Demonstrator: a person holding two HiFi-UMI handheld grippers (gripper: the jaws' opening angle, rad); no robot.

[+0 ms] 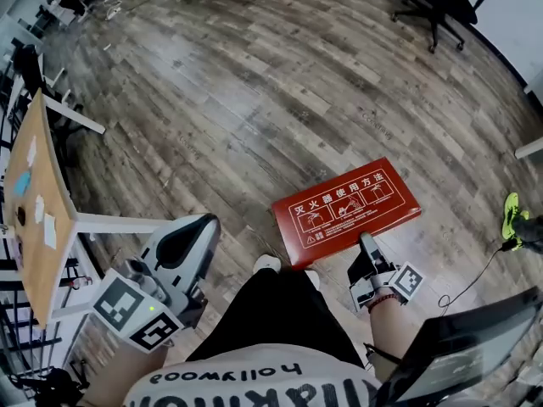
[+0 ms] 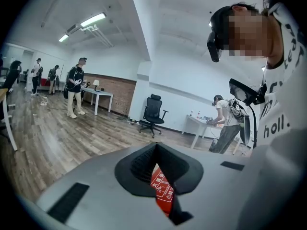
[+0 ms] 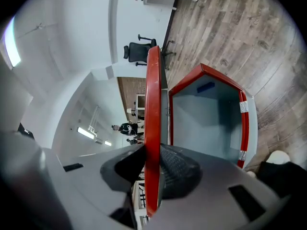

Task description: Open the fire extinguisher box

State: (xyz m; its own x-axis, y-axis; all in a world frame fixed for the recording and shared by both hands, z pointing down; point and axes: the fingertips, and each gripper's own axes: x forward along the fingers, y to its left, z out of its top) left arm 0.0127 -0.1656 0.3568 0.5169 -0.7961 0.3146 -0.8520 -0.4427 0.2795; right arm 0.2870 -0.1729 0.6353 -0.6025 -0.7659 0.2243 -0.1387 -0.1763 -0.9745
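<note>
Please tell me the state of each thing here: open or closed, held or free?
Red metal lid with white print: raised open, gripped at its edge.
Red fire extinguisher box: open, grey inside visible.
Right gripper: shut on the lid.
Left gripper: shut, holding nothing.

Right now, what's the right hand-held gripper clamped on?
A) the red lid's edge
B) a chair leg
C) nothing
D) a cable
A: in the right gripper view the right hand-held gripper pinches the red lid edge-on, with the box open behind it.

Bright even light, strong fisheye edges.
</note>
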